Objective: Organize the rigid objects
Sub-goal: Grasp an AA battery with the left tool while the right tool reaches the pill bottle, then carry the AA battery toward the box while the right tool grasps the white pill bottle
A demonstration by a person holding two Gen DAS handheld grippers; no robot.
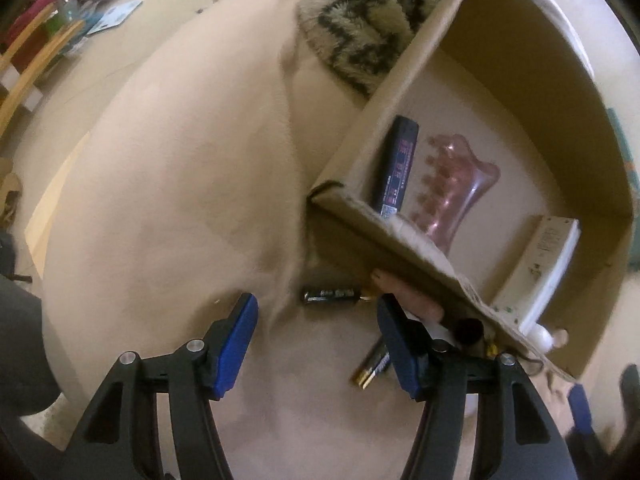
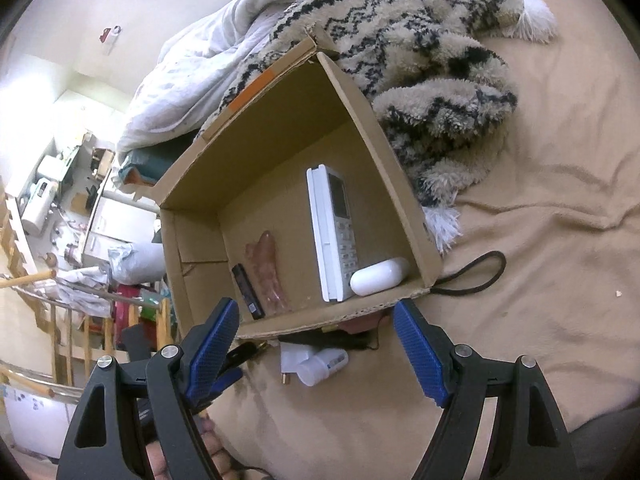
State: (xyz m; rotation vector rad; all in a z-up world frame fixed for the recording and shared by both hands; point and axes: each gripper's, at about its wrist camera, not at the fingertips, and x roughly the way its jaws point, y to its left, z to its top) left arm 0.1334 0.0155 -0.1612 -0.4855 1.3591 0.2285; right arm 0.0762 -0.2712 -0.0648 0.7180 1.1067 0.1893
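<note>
Inside the open brown cardboard box on the beige bedsheet lie a white remote control, white oval case, black bar and pink translucent piece. Black batteries and a white plug wait against its near wall; left gripper and right gripper are both spread, empty.

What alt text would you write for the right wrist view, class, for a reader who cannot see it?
An open right gripper points at a cardboard box on a beige blanket, holding a white remote, a white capsule case, a pink object and a black stick. A patterned fuzzy throw lies beyond.
</note>
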